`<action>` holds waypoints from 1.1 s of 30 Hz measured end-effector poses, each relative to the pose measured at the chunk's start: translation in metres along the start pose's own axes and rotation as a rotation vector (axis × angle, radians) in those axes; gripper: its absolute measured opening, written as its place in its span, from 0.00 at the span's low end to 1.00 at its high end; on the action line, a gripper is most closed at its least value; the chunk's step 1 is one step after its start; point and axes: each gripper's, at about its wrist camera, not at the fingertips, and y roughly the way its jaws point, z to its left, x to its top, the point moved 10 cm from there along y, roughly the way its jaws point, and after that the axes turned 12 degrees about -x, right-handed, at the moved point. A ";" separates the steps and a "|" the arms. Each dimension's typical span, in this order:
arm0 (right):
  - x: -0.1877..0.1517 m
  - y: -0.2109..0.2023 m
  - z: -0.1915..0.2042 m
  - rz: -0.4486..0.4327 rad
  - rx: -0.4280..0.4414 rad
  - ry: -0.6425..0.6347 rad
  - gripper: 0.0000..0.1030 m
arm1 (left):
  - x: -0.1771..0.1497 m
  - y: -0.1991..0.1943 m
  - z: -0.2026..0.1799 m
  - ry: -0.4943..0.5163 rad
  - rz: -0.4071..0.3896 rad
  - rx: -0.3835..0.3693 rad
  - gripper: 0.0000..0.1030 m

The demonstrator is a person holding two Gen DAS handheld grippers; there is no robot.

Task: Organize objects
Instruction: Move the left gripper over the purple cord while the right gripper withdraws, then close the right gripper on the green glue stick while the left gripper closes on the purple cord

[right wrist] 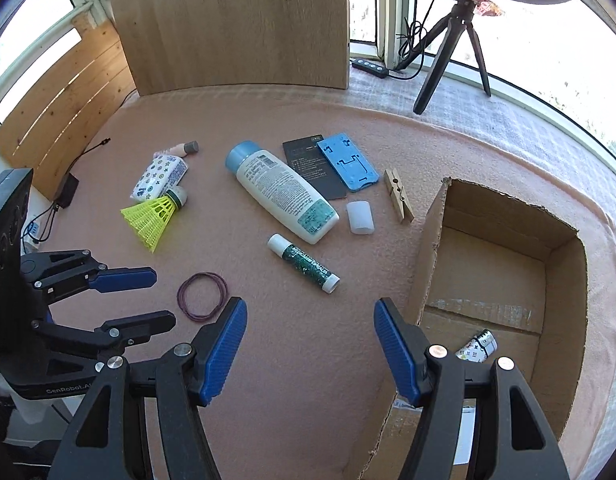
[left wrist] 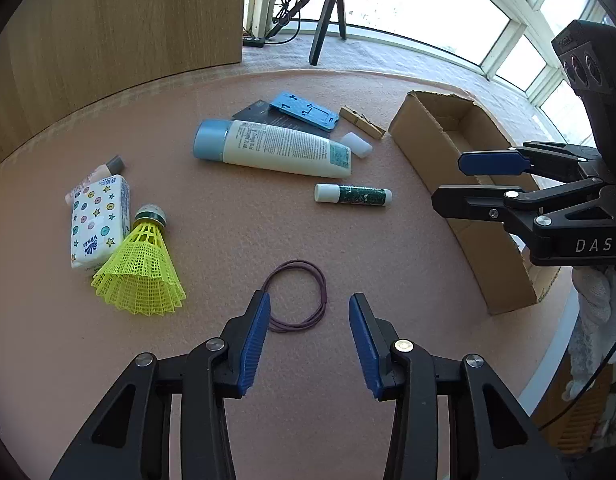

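- Blue-padded jaws of the left gripper (left wrist: 309, 336) stand apart with nothing clamped; the purple rubber band (left wrist: 298, 296) lies flat on the counter (left wrist: 236, 240) just ahead, its near left edge beside the left pad.
- Blue-padded jaws of the right gripper (right wrist: 310, 344) are also spread and empty, over bare pink counter beside the near left wall of the cardboard box (right wrist: 432, 240).
- Inside the box, close to its near end, lies one small patterned roll (right wrist: 478, 348); the rest of its floor is bare.
- Left of the band, a yellow-green shuttlecock (left wrist: 142, 268) lies on its side, its cork end against a patterned tissue pack (left wrist: 98, 220); a small pinkish bottle with a grey cap (left wrist: 104, 170) sits just behind the pack.
- Farther in, between the band and the box, a green glittery tube with a white cap (left wrist: 354, 195) lies alone.
- Behind it a white lotion bottle with a blue cap (left wrist: 272, 148) lies on its side, with a small white block (left wrist: 358, 145) at its base end.
- Beyond these, a blue plastic bracket (left wrist: 304, 111) rests partly on a dark card (left wrist: 260, 114), and a wooden clothespin (left wrist: 362, 122) lies between it and the box.
- At the back stand a wooden panel (left wrist: 128, 32) and a black tripod (left wrist: 328, 12) by the window.
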 end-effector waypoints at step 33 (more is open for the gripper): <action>0.010 0.089 0.026 0.170 -0.071 -0.171 0.37 | 0.004 0.050 0.026 0.009 0.102 0.060 0.04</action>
